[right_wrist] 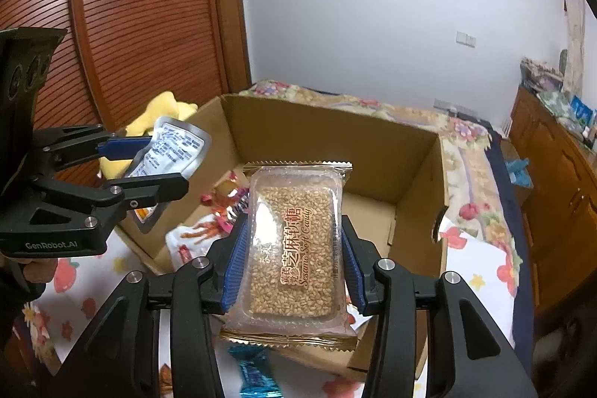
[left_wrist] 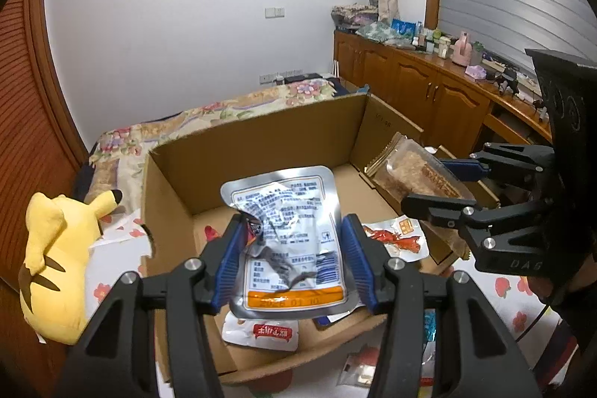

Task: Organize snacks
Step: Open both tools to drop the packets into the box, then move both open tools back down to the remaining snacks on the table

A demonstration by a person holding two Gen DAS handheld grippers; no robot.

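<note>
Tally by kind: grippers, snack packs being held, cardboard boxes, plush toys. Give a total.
Grippers: 2, left gripper and right gripper
Held snack packs: 2, silver foil pouch and sesame candy pack
Boxes: 1, cardboard box
Plush toys: 1, yellow plush toy
Total: 6

The left wrist camera sits just behind the left tool (left_wrist: 291, 260) and looks forward and down into the open brown cardboard box (left_wrist: 257, 137), very close. It also sees the right tool (left_wrist: 444, 185) at its right edge. The right wrist camera sits just behind the right tool (right_wrist: 293, 260) and looks into the same box (right_wrist: 373, 144) from the other side, with the left tool (right_wrist: 149, 166) at its left. Both views share the box and the flowered bed cover (left_wrist: 123, 144) (right_wrist: 470, 155).
</note>
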